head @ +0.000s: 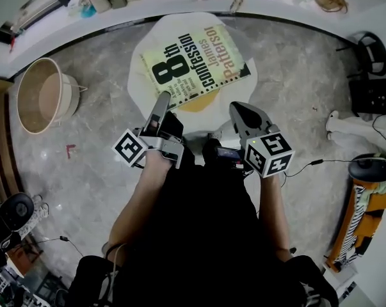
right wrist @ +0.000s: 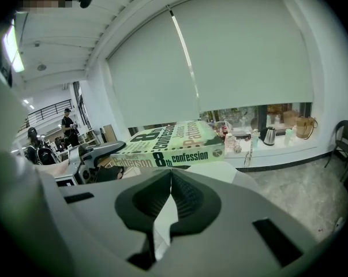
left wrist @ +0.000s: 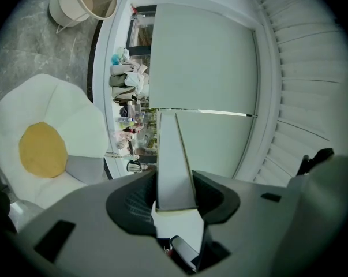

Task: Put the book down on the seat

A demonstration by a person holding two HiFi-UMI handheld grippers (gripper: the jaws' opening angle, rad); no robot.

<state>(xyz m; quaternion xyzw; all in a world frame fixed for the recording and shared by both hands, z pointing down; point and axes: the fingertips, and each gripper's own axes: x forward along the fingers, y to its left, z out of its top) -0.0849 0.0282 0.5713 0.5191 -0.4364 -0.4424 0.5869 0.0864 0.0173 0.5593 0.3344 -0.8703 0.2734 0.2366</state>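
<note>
While your left tongs (head: 162, 100) are clamped on the near edge of the pale green paperback book (head: 194, 59), you hold it flat over the white egg-shaped seat with a yellow middle (head: 136, 75). You cannot tell if they touch. Your right tongs (head: 239, 110) are pressed together, holding nothing, near the seat.

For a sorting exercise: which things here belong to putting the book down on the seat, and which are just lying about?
Belong to the job:
book
egg-shaped seat
left gripper, clamped on the book's edge

Just lying about:
round tub
kettle
black chair
</note>
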